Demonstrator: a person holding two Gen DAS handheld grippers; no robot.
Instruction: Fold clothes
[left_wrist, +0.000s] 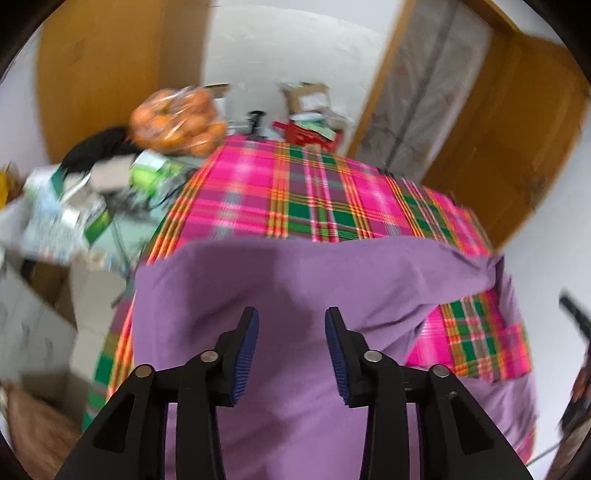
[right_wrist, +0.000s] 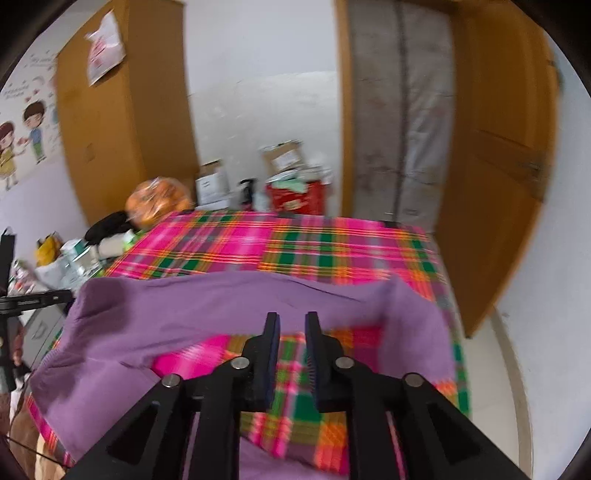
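A purple garment (left_wrist: 295, 266) lies spread across the near part of a table covered with a pink and green plaid cloth (left_wrist: 295, 192). My left gripper (left_wrist: 291, 314) hovers over the garment's middle, open, with nothing between its blue pads. In the right wrist view the same purple garment (right_wrist: 184, 306) has a fold or opening that exposes the plaid cloth (right_wrist: 295, 247) underneath. My right gripper (right_wrist: 291, 317) hangs above that exposed patch, its fingers only a narrow gap apart and holding nothing.
A bag of oranges (left_wrist: 177, 122) (right_wrist: 159, 201), a red box (left_wrist: 306, 134) (right_wrist: 295, 197) and cardboard boxes crowd the table's far edge. Cluttered packages (left_wrist: 74, 206) sit to the left. A wooden door (right_wrist: 491, 184) stands open on the right.
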